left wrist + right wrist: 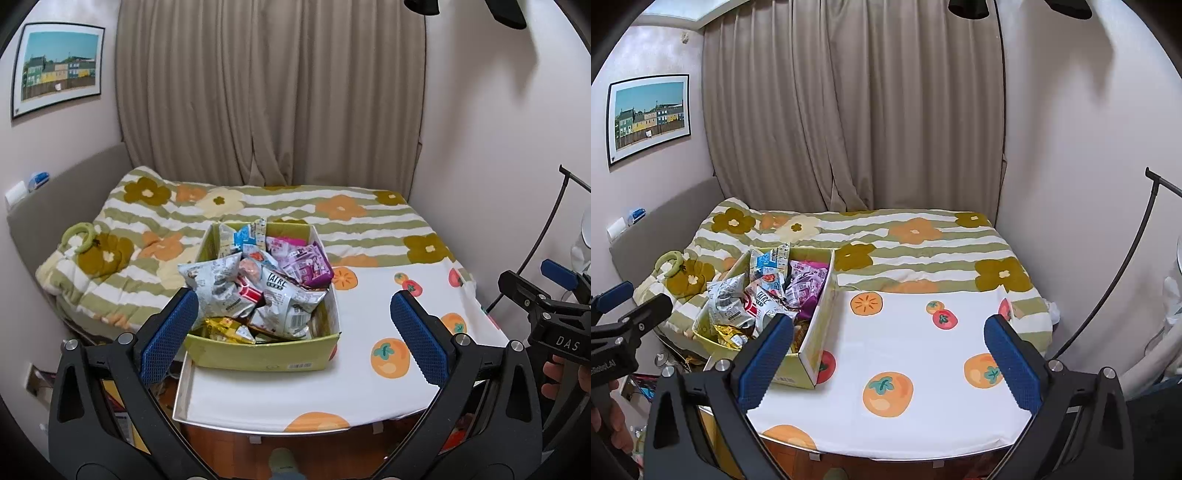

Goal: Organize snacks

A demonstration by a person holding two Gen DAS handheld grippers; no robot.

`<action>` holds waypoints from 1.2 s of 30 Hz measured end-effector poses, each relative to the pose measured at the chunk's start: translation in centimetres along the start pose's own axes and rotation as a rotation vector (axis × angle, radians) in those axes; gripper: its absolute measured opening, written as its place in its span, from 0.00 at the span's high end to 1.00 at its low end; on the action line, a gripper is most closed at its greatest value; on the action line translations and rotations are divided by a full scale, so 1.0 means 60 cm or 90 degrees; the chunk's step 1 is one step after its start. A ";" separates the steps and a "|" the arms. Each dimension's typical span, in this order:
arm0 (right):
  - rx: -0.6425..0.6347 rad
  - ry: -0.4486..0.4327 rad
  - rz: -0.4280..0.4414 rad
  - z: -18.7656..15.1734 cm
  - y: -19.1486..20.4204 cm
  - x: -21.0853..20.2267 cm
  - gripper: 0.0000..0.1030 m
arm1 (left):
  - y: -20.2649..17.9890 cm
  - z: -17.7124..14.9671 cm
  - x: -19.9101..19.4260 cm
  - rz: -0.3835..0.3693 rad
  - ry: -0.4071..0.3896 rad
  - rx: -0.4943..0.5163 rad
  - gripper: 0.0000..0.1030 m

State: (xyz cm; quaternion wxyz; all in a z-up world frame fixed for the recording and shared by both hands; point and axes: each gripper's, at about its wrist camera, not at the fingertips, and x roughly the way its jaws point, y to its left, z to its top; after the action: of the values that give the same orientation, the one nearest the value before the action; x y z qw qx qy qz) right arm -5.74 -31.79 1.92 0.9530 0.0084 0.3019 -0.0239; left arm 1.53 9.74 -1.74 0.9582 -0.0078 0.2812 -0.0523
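Bedroom setting: beige curtain (273, 92) across the back wall, framed picture of coloured houses (59, 68) on the wall at left. Bed (923, 236) below the curtain, covered with a green-and-white striped quilt printed with flowers. A pale green ring (79, 236) lies on the quilt near its left edge.

In front of the bed, a tabletop (905, 350) under a white cloth printed with orange persimmons and red tomatoes. The cloth's far edge meets the quilt.

Task item: yellow-green cardboard box (266, 356), open on top, standing on the left part of the tabletop. Its far end reaches the quilt. Box is heaped with snack packets (258, 280): silver-white bags toward the near side, purple and pink packets (306, 262) at the far right, blue-and-white ones at the far end, gold wrappers low at the near left. Several packets rise above the rim. Rest of the cloth to the right of the box is bare.

Left gripper (295, 328): fingers spread wide, nothing between the blue pads; hanging above the near edge of the tabletop, with the box seen between them.

Right gripper (890, 354): fingers spread wide, nothing gripped; over the bare cloth, to the right of the box. Left finger overlaps the box's near corner in the right wrist view; contact cannot be told.

Part of a hand (561, 376) shows on the right gripper's handle.
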 end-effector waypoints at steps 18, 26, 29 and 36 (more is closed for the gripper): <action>0.001 0.003 -0.005 0.002 0.000 0.001 0.00 | -0.001 0.000 0.000 0.001 -0.002 -0.002 0.00; 0.002 0.002 -0.008 0.003 0.002 0.000 0.00 | -0.002 0.001 0.000 0.003 -0.001 -0.001 0.00; 0.002 0.002 -0.007 0.004 0.001 0.000 0.00 | -0.002 0.002 -0.001 0.003 -0.002 -0.001 0.00; 0.002 0.002 -0.007 0.003 0.000 0.001 0.00 | 0.000 0.006 -0.003 0.005 -0.006 0.000 0.00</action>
State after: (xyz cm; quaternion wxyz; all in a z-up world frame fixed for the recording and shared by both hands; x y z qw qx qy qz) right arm -5.59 -31.82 2.03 0.9524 0.0082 0.3032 -0.0296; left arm 1.57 9.74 -1.36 0.9598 -0.0068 0.2765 -0.0488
